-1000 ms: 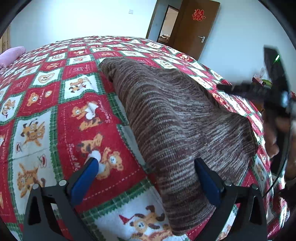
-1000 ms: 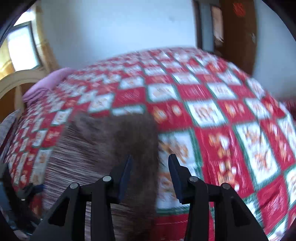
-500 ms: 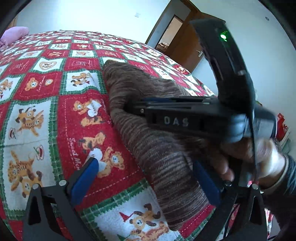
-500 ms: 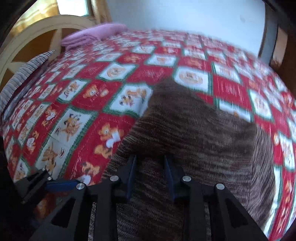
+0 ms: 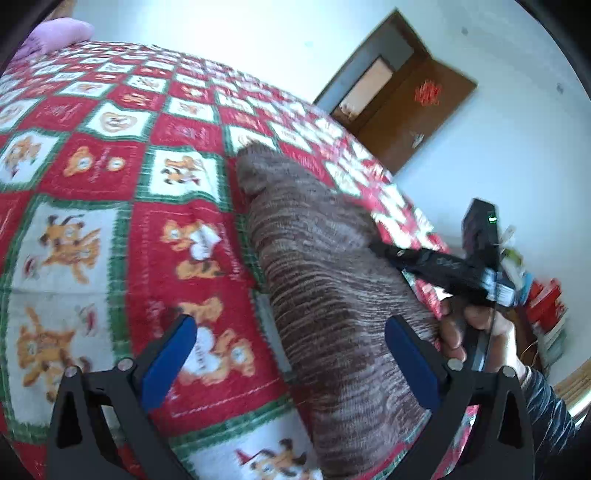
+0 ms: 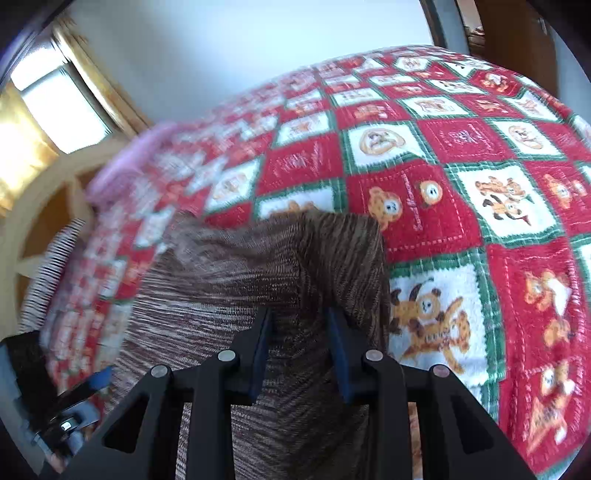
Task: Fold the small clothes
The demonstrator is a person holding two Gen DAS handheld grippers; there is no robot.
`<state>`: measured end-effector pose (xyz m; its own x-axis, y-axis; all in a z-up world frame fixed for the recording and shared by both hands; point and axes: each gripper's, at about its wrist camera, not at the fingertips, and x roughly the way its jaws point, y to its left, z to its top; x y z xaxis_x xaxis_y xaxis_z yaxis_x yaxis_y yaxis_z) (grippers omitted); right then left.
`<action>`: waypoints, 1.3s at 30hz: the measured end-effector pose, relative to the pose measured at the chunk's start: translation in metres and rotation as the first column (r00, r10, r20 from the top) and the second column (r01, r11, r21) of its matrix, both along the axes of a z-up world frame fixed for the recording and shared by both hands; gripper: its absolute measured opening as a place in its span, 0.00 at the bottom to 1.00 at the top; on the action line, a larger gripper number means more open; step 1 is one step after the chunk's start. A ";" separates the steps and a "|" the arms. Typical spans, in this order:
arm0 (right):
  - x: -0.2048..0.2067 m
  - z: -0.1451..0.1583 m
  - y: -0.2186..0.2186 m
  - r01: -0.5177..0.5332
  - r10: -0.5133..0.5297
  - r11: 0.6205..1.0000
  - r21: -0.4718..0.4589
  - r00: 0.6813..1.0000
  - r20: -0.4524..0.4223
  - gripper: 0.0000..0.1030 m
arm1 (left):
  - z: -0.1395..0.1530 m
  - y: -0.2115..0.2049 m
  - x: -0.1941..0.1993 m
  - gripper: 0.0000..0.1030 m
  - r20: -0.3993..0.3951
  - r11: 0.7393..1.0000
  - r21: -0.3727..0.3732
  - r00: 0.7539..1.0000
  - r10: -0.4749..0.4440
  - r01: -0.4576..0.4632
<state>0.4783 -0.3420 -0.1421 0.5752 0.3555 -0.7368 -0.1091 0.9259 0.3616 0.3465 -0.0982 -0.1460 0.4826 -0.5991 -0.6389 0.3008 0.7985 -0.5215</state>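
Note:
A brown striped knit garment [image 5: 325,280] lies folded on a red, white and green bear-print bedspread [image 5: 92,221]. My left gripper [image 5: 291,350] is open and empty, its right finger over the garment's near end and its left finger over the bedspread. My right gripper [image 6: 299,332] has its blue pads closed on a raised fold of the garment [image 6: 266,273], lifting one edge. The right gripper and the hand holding it also show in the left wrist view [image 5: 443,266] at the garment's right edge.
A brown door [image 5: 406,114] and white walls stand beyond the bed. A pink pillow [image 5: 55,33] lies at the far corner. A wooden headboard [image 6: 44,229] and a window [image 6: 55,107] are at the left. Clutter sits beside the bed [image 5: 543,295].
My right gripper has swung from above the garment to its right edge and now pinches a fold that stands up. My left gripper stays open and has tilted a little.

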 end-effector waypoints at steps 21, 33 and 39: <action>0.014 -0.018 -0.043 0.012 -0.009 0.988 0.155 1.000 -0.019 0.49 | -0.016 -0.040 0.001 1.00 0.062 0.971 0.233 0.995 -0.078 0.062; 0.022 -0.029 -0.044 -0.047 0.050 0.961 0.273 0.999 -0.003 0.37 | -0.017 -0.040 0.001 1.00 0.062 0.972 0.226 0.995 -0.079 0.064; 0.019 -0.032 -0.049 -0.028 0.030 0.958 0.286 1.000 -0.002 0.30 | -0.016 -0.040 0.001 0.99 0.063 0.974 0.215 0.994 -0.084 0.068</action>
<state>0.4968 -0.3908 -0.1744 0.5570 0.5680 -0.6059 -0.1311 0.7806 0.6112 0.3480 -0.1381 -0.1621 0.4896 -0.4900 -0.7212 0.3951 0.8620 -0.3174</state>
